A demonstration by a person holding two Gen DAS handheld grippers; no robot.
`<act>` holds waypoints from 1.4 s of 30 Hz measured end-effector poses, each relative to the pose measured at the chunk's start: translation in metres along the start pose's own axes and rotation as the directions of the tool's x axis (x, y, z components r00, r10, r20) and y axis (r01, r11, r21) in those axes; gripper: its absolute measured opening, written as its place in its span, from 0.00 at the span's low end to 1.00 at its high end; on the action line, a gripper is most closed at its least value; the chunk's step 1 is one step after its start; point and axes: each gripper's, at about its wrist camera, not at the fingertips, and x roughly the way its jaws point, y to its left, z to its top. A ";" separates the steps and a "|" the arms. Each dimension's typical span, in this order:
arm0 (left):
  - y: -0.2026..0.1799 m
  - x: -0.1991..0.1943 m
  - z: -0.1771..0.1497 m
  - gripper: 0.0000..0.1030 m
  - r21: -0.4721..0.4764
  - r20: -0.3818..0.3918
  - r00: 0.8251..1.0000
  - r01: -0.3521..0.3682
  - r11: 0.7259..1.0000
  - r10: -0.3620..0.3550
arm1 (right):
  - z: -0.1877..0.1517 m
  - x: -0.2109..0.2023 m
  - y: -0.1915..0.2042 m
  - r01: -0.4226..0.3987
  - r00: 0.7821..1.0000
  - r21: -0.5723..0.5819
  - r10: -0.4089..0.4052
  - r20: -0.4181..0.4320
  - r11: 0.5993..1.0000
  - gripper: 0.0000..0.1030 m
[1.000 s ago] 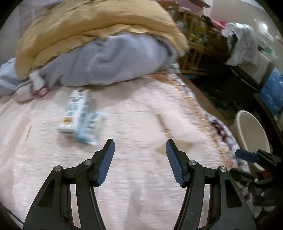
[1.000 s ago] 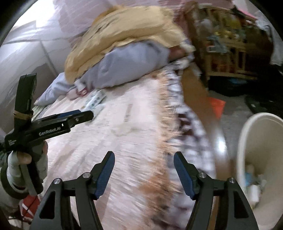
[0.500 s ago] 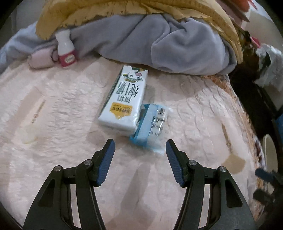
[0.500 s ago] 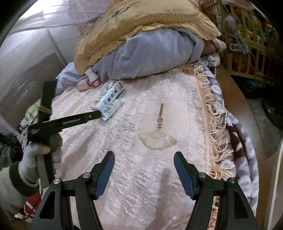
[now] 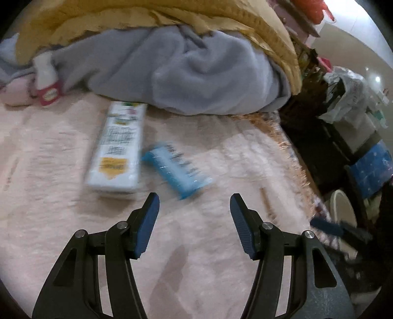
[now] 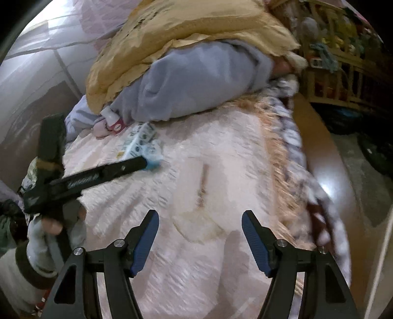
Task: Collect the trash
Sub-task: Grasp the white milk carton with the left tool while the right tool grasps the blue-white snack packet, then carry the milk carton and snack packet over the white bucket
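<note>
Small bottle (image 5: pixel 46 81) against grey blanket (image 5: pixel 196 73) | white carton (image 5: pixel 118 147), judged light, crushable, on pink bedspread (image 5: pixel 49 220) | blue packet (image 5: pixel 179 171) beside it, judged soft, slippery; best gripped across width | left gripper (image 5: pixel 194 206) spread, empty | right gripper (image 6: pixel 199 220) spread, empty.

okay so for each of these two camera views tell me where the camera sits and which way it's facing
Left wrist: rides the left gripper, looking along its open fingers at the white carton and blue wrapper on the pink bedspread.
Right wrist: rides the right gripper, facing up the bed toward the grey blanket; the person's gloved left hand shows, holding the other gripper.
Shared: carton, wrapper, blanket, yellow cover.
</note>
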 end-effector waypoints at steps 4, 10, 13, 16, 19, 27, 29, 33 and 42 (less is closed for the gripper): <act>0.027 -0.025 -0.004 0.57 0.007 0.012 0.998 -0.063 0.998 0.062 | 0.024 0.031 0.031 -0.023 1.000 -0.069 0.021 -0.022 0.997 0.66; 0.065 -0.039 0.007 0.57 -0.042 0.026 0.994 -0.104 0.994 0.105 | 0.065 0.088 0.076 0.003 0.998 -0.198 -0.016 -0.065 0.980 0.66; 0.079 -0.036 0.015 0.57 -0.075 0.022 0.994 -0.106 0.991 0.108 | 0.082 0.125 0.089 0.028 0.993 -0.250 -0.056 -0.106 0.968 0.66; 0.083 -0.026 0.022 0.61 -0.086 0.012 0.994 -0.111 0.990 0.112 | 0.089 0.147 0.092 0.024 0.989 -0.265 -0.061 -0.133 0.964 0.55; 0.079 -0.012 0.031 0.62 -0.087 0.000 0.995 -0.102 0.991 0.102 | 0.090 0.160 0.090 0.062 0.985 -0.293 -0.105 -0.134 0.954 0.32; 0.058 0.043 0.059 0.65 -0.046 -0.027 0.984 -0.180 0.983 0.179 | 0.066 0.105 0.053 0.067 0.993 -0.231 -0.087 -0.074 0.971 0.30; 0.059 0.060 0.062 0.65 -0.049 -0.060 0.976 -0.212 0.976 0.209 | 0.058 0.089 0.046 0.053 0.996 -0.207 -0.068 -0.065 0.977 0.30; 0.065 0.064 0.054 0.49 -0.084 -0.085 0.977 -0.202 0.976 0.195 | 0.041 0.062 0.037 0.042 0.998 -0.179 -0.051 -0.045 0.983 0.30; 0.027 -0.003 0.004 0.48 0.003 -0.005 0.986 -0.166 0.986 0.166 | 0.004 0.033 0.039 0.027 0.999 -0.128 -0.032 -0.043 0.991 0.30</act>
